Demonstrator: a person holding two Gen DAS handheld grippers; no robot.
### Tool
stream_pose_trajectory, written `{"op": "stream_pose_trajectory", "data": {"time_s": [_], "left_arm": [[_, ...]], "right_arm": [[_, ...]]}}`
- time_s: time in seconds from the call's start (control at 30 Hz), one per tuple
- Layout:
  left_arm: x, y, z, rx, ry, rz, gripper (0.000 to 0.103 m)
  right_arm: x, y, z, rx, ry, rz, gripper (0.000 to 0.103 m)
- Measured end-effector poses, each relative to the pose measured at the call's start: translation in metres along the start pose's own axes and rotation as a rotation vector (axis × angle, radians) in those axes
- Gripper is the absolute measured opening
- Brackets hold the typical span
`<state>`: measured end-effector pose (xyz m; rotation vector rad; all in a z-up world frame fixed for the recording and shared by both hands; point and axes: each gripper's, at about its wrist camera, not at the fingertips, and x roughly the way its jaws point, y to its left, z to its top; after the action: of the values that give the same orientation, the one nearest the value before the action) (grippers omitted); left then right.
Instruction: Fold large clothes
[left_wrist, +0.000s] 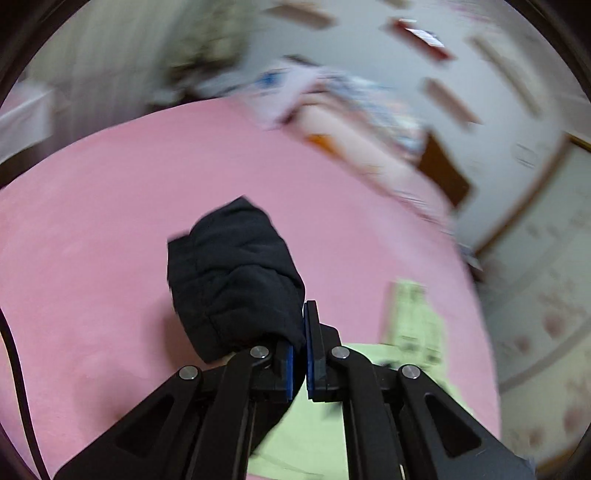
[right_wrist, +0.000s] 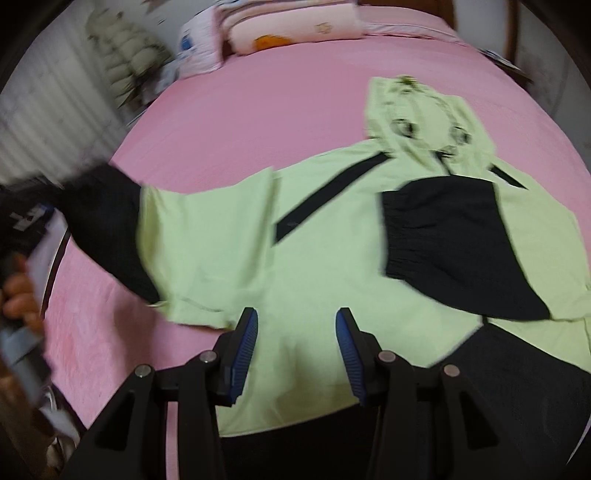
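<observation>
A light green hoodie (right_wrist: 314, 258) with black cuffs and black stripes lies spread on the pink bed (right_wrist: 258, 110), hood (right_wrist: 417, 114) toward the pillows. Its right sleeve is folded across the chest, black cuff (right_wrist: 443, 236) on top. My left gripper (left_wrist: 299, 332) is shut on the black cuff (left_wrist: 232, 277) of the other sleeve, lifted above the sheet. In the right wrist view that sleeve (right_wrist: 155, 240) stretches out to the left, toward a hand (right_wrist: 14, 295). My right gripper (right_wrist: 297, 332) hangs open over the hoodie's lower body, nothing between its fingers.
Pillows (right_wrist: 295, 29) and folded bedding (right_wrist: 199, 44) lie at the head of the bed. A pale padded coat (right_wrist: 125, 55) hangs by the wall at the left. A black hem (right_wrist: 517, 387) lies along the garment's lower right. A dark cable (left_wrist: 18, 369) runs along the bed's left side.
</observation>
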<state>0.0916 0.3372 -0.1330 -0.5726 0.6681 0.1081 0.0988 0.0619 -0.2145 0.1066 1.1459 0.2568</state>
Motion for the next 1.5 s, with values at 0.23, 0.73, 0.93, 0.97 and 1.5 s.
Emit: {"op": "stream_pose_trajectory", "data": {"time_s": [0.23,0.73,0.93,0.97,1.5], "left_arm": [[0.045,-0.145,-0.066,0.241,0.156,-0.188,0.003],[0.123,-0.169,-0.211,0.369,0.543,-0.045,0.049],[0.057,-0.152,-0.163,0.359,0.406,0.009,0.060],[0.052,-0.146,-0.159,0.348,0.396,0.033,0.060],[0.084,-0.026,-0.162,0.069,0.439,0.183,0.060]], "right_arm": [[-0.020,-0.079,-0.001,0.112,-0.033,-0.074,0.044],[-0.027,-0.173,-0.016,0.171,0.021,-0.045,0.044],[-0.027,-0.144,0.009,0.057,-0.010,0.031,0.045],[-0.026,-0.135,0.014,0.025,-0.017,0.039,0.048],[0.063,-0.013,0.032,-0.453,0.037,-0.011,0.064]]}}
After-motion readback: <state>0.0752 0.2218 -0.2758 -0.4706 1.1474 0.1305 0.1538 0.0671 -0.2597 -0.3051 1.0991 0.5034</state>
